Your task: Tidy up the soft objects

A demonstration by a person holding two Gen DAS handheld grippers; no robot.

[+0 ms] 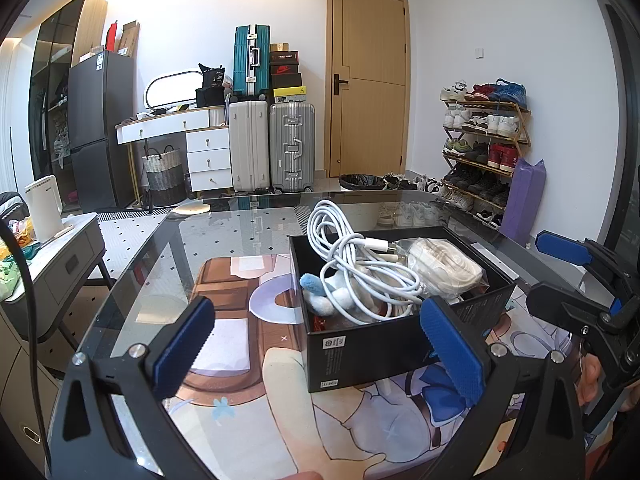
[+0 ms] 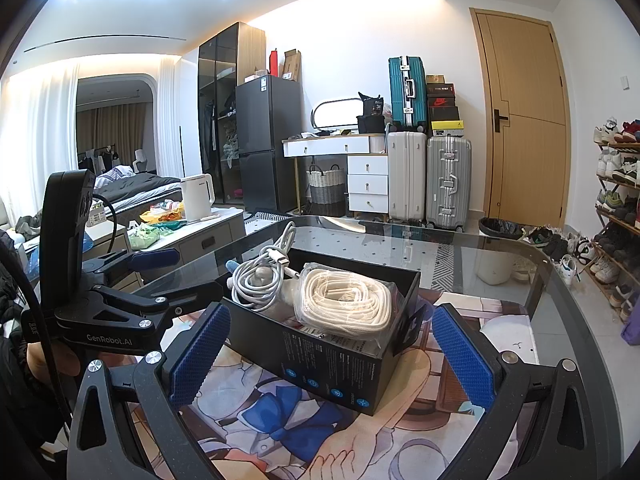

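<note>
A black cardboard box sits on the printed mat on the glass table. Inside lie a coiled white charging cable, a bagged cream cord bundle and a small blue-and-white plush toy. My left gripper is open and empty, just in front of the box, its right finger beside the box's near corner. My right gripper is open and empty, its fingers either side of the box's near end. Each gripper shows in the other's view: the left, the right.
The printed mat covers the near part of the glass table. A grey side table with a white kettle stands left. Suitcases, a dresser and a shoe rack line the far walls.
</note>
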